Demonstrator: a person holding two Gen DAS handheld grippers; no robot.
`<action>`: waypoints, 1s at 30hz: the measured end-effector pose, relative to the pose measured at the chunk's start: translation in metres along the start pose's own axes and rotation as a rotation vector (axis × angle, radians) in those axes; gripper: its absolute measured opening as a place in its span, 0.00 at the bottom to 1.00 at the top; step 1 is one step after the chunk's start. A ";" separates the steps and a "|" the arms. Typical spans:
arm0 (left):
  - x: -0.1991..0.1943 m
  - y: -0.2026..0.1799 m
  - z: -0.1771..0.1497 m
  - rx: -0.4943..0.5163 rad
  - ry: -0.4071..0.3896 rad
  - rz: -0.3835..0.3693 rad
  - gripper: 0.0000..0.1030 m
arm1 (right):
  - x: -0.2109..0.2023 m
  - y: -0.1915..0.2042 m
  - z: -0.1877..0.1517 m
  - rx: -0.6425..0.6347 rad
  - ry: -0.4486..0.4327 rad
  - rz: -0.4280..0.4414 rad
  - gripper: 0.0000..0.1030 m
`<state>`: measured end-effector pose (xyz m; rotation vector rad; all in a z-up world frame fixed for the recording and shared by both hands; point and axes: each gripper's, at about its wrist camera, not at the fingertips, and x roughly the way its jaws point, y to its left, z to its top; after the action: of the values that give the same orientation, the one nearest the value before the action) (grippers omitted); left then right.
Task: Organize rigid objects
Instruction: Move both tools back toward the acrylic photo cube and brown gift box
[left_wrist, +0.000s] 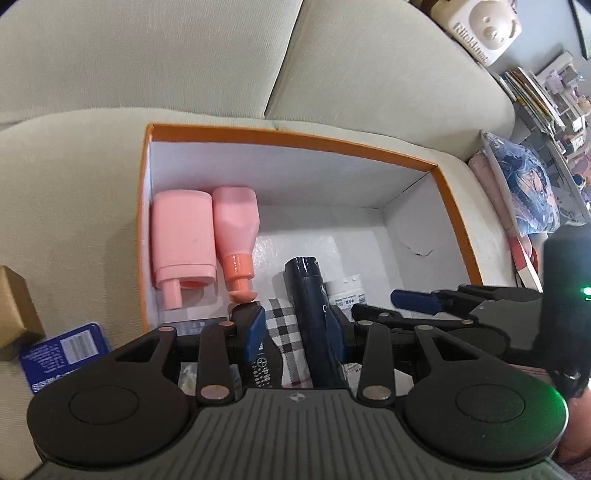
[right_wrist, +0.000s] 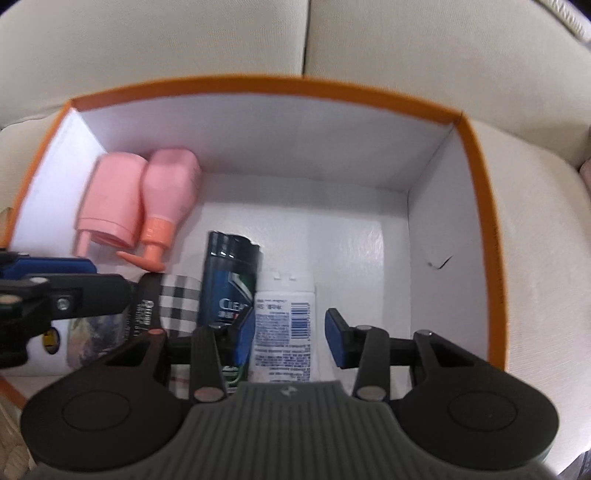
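Note:
An orange-rimmed white box (left_wrist: 295, 138) (right_wrist: 480, 155) sits on a beige sofa. Inside lie two pink bottles (left_wrist: 184, 236) (right_wrist: 140, 206), a checked item (left_wrist: 284, 321) (right_wrist: 177, 295), a dark blue Clear bottle (left_wrist: 314, 314) (right_wrist: 229, 280) and a white tube (right_wrist: 284, 317) (left_wrist: 347, 291). My left gripper (left_wrist: 295, 332) is open, its blue pads either side of the dark bottle and the checked item. My right gripper (right_wrist: 291, 339) is open around the white tube, which lies on the box floor.
A blue tin (left_wrist: 62, 354) and a brown box (left_wrist: 14, 306) lie on the sofa left of the white box. A patterned blue cushion (left_wrist: 524, 184) and shelves of books stand to the right. The box's right half (right_wrist: 369, 240) is bare floor.

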<state>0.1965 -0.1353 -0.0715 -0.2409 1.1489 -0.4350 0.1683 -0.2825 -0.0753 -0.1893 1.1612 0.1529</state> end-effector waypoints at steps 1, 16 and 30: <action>-0.004 -0.001 -0.002 0.011 -0.007 0.002 0.42 | -0.007 0.003 0.000 -0.008 -0.016 -0.007 0.42; -0.104 0.044 -0.029 0.054 -0.254 0.078 0.42 | -0.100 0.089 -0.003 -0.016 -0.297 0.105 0.46; -0.143 0.178 -0.074 -0.184 -0.208 0.174 0.45 | -0.098 0.190 -0.016 -0.075 -0.333 0.205 0.53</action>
<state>0.1170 0.0903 -0.0545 -0.3349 0.9961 -0.1465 0.0749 -0.1027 -0.0047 -0.1053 0.8414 0.3946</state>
